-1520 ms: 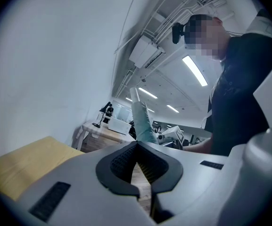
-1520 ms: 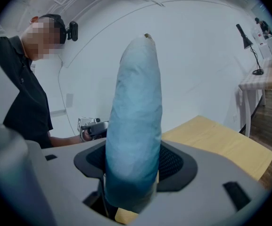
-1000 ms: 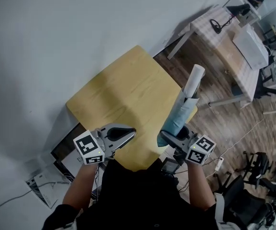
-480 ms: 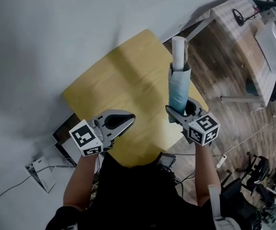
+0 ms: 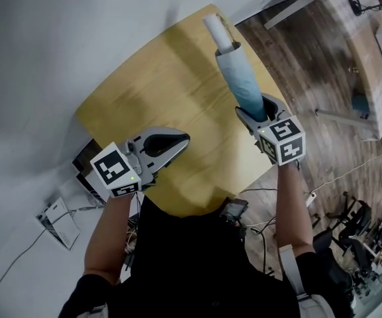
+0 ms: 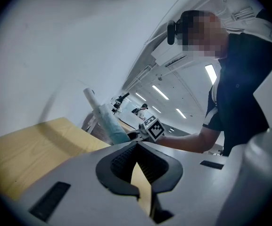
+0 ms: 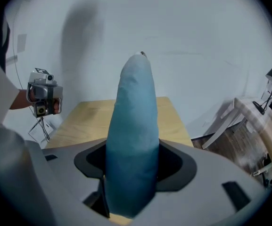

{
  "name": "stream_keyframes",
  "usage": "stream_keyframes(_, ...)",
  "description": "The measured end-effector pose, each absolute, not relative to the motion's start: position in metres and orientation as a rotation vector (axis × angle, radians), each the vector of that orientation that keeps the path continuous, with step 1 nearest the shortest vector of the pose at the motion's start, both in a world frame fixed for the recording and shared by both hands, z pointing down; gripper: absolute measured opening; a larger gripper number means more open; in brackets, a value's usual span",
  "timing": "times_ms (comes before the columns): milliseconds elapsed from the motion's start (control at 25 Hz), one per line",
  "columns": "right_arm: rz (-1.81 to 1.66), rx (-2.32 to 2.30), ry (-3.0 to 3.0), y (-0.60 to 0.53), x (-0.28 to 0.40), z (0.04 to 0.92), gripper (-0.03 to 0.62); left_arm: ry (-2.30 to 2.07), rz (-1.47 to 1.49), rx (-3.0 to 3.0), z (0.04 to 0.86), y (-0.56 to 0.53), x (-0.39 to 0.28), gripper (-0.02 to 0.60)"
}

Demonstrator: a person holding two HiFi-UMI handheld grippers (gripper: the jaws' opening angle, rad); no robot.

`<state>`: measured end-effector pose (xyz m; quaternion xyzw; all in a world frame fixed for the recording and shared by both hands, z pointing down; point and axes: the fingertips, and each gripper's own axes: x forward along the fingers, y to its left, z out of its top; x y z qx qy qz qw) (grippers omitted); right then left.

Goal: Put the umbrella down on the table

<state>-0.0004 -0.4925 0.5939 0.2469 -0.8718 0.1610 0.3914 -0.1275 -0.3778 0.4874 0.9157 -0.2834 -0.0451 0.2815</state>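
- One folded umbrella [image 5: 236, 78], teal cover, white end outermost. Its near end is clamped between the jaws of the right claw [image 5: 253, 108], and the rest projects straight out past their tips.
- Position: held tilted in the air over the right side of the worktop [image 5: 157, 91], not lying on it.
- One left claw [image 5: 179, 140], jaws together with nothing between them, above the worktop's near part, well apart from the umbrella.

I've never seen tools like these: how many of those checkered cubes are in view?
2. One cube sits on the left gripper, over the table's near part. The second cube sits on the right gripper, which holds the blue umbrella.
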Motion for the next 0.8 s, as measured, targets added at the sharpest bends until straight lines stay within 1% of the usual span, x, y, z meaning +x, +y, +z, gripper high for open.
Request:
stream_keyframes(200, 0.374, 0.595, -2.133, -0.502, -0.005, 0.625, 0.279, -0.764, -0.129, 2.412, 0.509, -0.388, -0.131, 0.012)
stream_keyframes(400, 0.374, 0.566, -2.086, -0.512, -0.006, 0.650, 0.279, -0.755, -0.091, 2.397, 0.529, -0.398, -0.119, 0.011)
stream_keyframes(800, 0.403, 0.546, -2.029, -0.513, -0.006, 0.675, 0.279, -0.743, -0.152, 2.339, 0.543, -0.406, -0.109, 0.012)
